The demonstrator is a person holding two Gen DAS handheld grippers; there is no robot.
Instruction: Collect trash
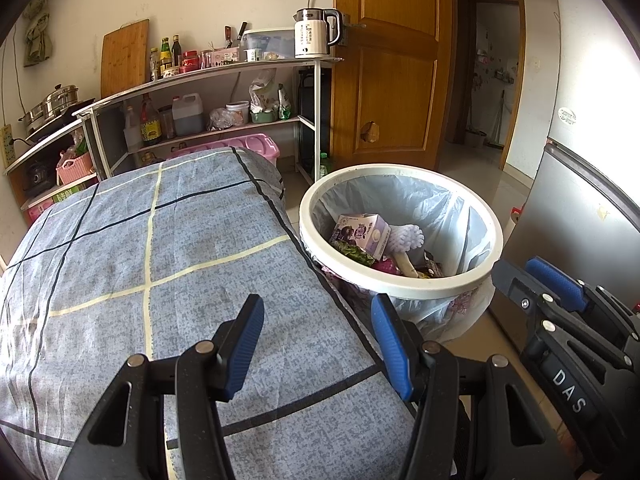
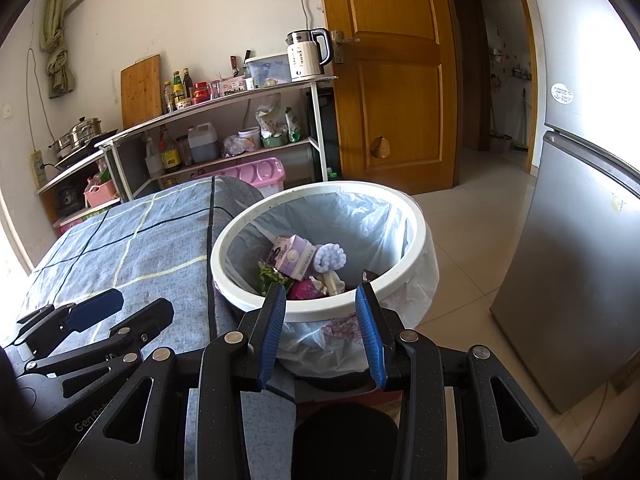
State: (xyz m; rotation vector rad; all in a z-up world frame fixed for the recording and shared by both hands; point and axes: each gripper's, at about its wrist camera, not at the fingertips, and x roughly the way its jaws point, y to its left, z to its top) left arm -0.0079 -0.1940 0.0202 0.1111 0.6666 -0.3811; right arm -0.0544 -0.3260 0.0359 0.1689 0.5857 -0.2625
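Note:
A white round trash bin (image 1: 400, 292) with a pale blue liner stands on the floor beside a table. It holds a purple carton (image 1: 362, 234), a white brush (image 1: 408, 240) and wrappers. My left gripper (image 1: 316, 320) is open and empty over the table's right edge. My right gripper (image 2: 320, 312) is open and empty, just before the bin's near rim (image 2: 320, 312); the carton (image 2: 292, 256) shows inside. The right gripper also shows at the right of the left wrist view (image 1: 536, 276). The left one shows at the lower left of the right wrist view (image 2: 120, 304).
The table wears a blue checked cloth (image 1: 160, 264). A shelf rack (image 1: 224, 92) with bottles and a kettle (image 1: 316, 32) stands behind. A wooden door (image 1: 392, 60) is at the back, a grey fridge (image 2: 576, 260) at the right. A pink box (image 2: 260, 172) sits on the floor.

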